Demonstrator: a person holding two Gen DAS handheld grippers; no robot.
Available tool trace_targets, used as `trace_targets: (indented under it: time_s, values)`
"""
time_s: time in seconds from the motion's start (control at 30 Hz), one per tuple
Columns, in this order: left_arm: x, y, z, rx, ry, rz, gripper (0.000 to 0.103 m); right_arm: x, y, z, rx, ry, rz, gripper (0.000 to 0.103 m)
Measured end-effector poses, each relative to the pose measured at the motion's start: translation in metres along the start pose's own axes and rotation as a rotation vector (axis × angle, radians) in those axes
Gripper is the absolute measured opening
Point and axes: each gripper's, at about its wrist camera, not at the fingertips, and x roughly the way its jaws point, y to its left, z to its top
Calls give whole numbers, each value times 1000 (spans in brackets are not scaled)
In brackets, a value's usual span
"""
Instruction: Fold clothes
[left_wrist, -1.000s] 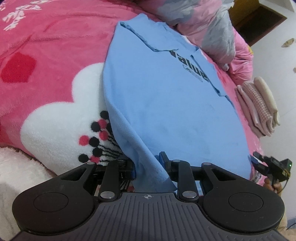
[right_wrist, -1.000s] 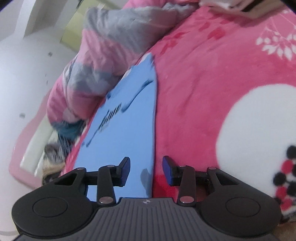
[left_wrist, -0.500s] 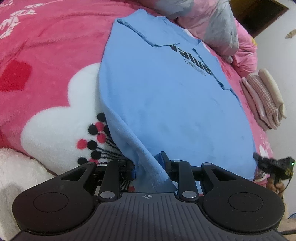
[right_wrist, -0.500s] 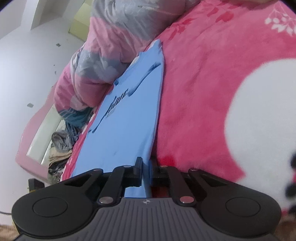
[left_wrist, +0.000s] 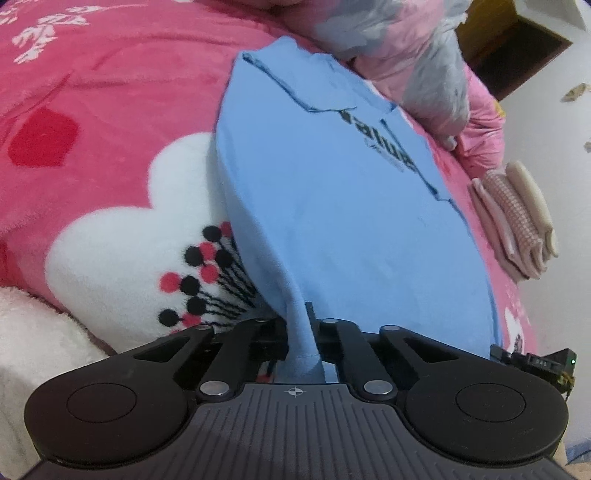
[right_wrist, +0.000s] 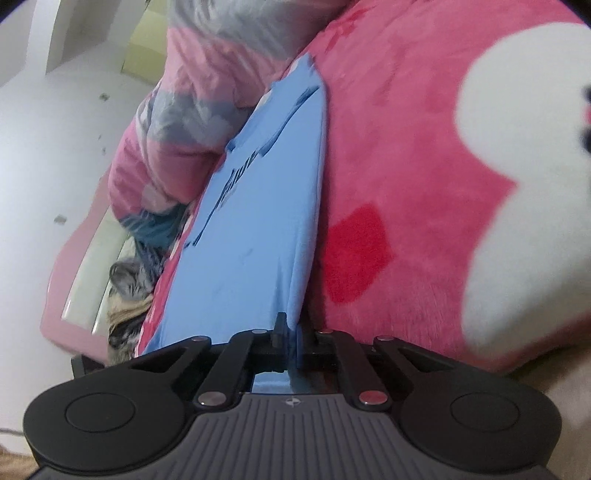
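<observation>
A light blue T-shirt (left_wrist: 332, 206) with black lettering lies spread on a pink fleece blanket (left_wrist: 92, 129). In the left wrist view my left gripper (left_wrist: 301, 325) is shut on the shirt's near bottom corner, the cloth bunched between its jaws. The other gripper peeks in at that view's lower right edge, right gripper (left_wrist: 532, 360). In the right wrist view the blue T-shirt (right_wrist: 251, 221) runs away from the camera, and my right gripper (right_wrist: 291, 328) is shut on its near hem corner. The fabric rises slightly toward both grips.
A pink and grey quilt (left_wrist: 406, 55) is heaped beyond the shirt's collar. A stack of folded pale cloths (left_wrist: 517, 218) lies at the blanket's right side. In the right wrist view, crumpled clothes (right_wrist: 129, 288) sit by the pink bed frame (right_wrist: 74, 266), with white floor beyond.
Both grippers have shut on the shirt's hem corners; the left jaws pinched in only just now. The right gripper shifted forward and sideways along the hem.
</observation>
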Motion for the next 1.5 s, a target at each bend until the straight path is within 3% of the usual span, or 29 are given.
trace_targets:
  time_s: [0.37,0.83,1.1,1.3,1.5]
  values:
    - [-34,-20,2,43,-92,-121,0,-49,39,-2,-45,-206,31,2]
    - [-85,-27,-34,49,-127,-178,0,-108,48,-44,-25,-307,86,2]
    - [-114,-21,-70,-1,-128,-178,0,-133,37,-88,67,-291,63,2]
    - [-101,-24,-55,24,-125,-202,0,-113,32,-73,99,-280,65,2]
    - [-79,-18,-12,39,-173,-183,0,-96,52,-26,10,-327,66,2]
